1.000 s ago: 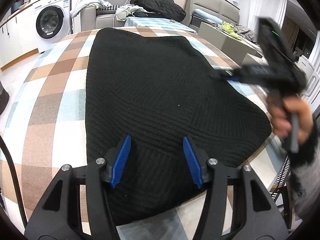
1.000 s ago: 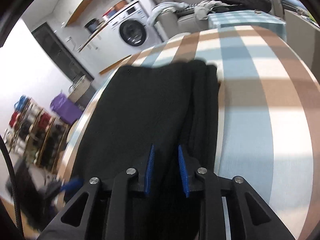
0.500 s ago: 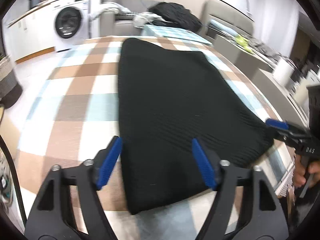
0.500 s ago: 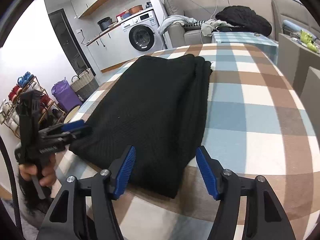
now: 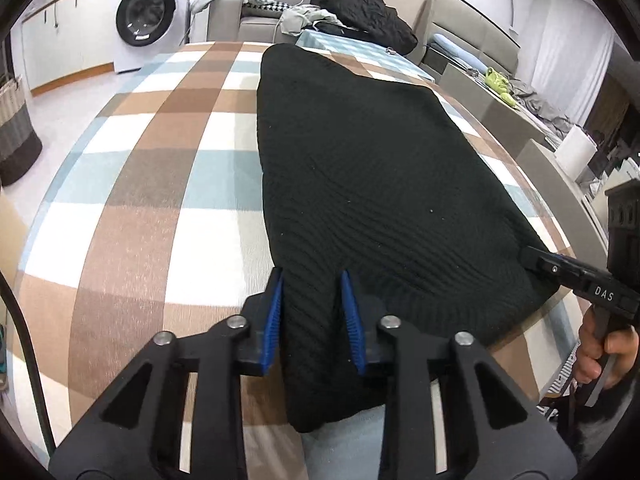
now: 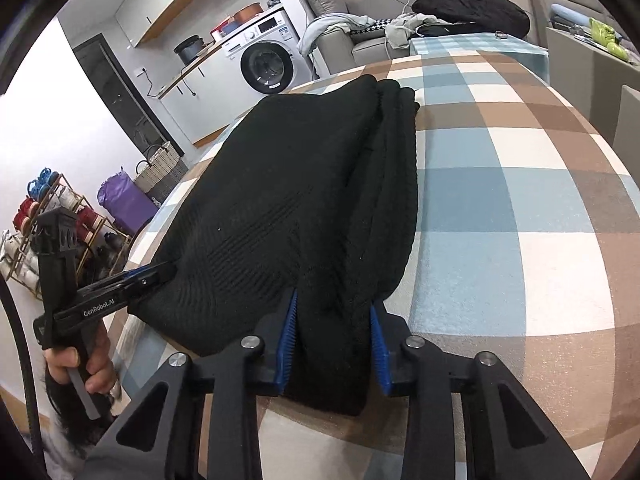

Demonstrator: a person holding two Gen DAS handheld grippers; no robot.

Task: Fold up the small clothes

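Knitwear first: in the left wrist view we count one black ribbed sweater (image 5: 360, 184), folded flat on the checked tablecloth (image 5: 132, 184). Our left gripper (image 5: 312, 312) is closing, its blue ridged pads pinching the near hem. In the right wrist view our right gripper (image 6: 333, 340) is closing too — pads squeezing the thick folded edge of the near hem.

Bright, even indoor light; sharp centre, strong fisheye bending at edges.
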